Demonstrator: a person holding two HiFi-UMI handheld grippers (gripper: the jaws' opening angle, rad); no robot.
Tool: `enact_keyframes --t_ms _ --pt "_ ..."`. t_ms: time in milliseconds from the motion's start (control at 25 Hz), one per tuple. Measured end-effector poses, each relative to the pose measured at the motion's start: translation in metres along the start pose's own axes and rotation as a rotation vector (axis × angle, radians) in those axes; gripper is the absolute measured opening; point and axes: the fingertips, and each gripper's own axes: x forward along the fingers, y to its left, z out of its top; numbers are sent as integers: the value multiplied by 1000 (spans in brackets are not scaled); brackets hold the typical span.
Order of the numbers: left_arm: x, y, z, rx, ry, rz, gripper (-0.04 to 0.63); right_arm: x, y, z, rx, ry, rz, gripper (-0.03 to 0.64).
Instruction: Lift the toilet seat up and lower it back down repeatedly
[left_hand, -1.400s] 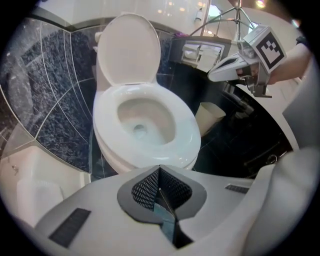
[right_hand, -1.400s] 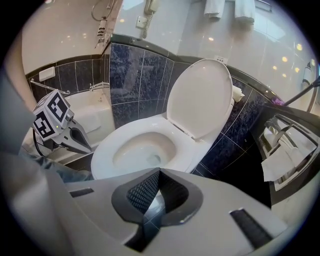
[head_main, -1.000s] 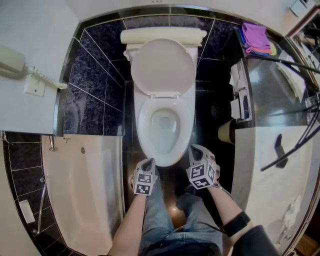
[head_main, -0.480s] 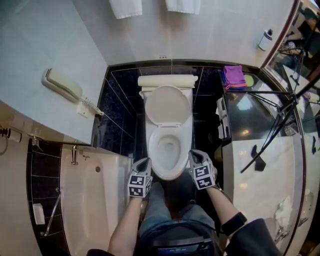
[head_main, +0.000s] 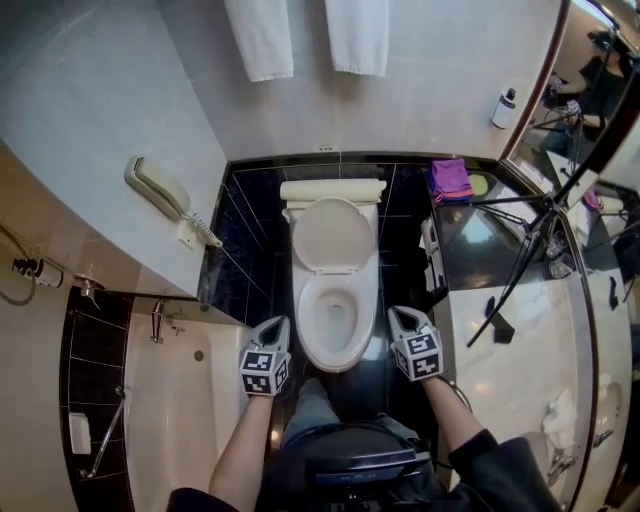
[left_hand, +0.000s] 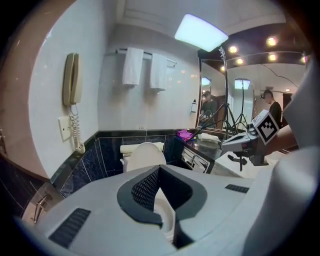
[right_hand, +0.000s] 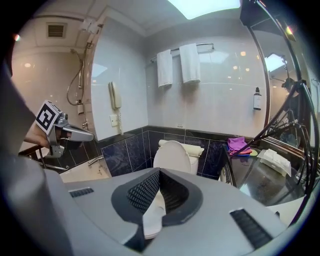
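Left claw (head_main: 277, 324): pads pressed together, nothing between them. Right claw (head_main: 399, 314): same, empty. Both hang clear of the white ceramic toilet (head_main: 335, 318), one each side of its bowl front. White oval toilet seat (head_main: 334, 236) stands upright against the cistern. Purple folded cloth (head_main: 450, 178) on the black stone bench (head_main: 480, 240) at right; white bathtub (head_main: 165, 410) at left.
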Motion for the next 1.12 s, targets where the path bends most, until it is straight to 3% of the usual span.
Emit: enact_keyframes --t_ms 240,960,1120 --pt "-20 7 7 -34 -30 14 0 -17 -3 0 4 -8 -20 20" --pt "-23 -1 -1 34 -52 51 0 -20 -4 -21 27 12 -48 26" --pt "-12 -9 -6 69 -34 31 0 -8 -5 -41 161 44 -15 151"
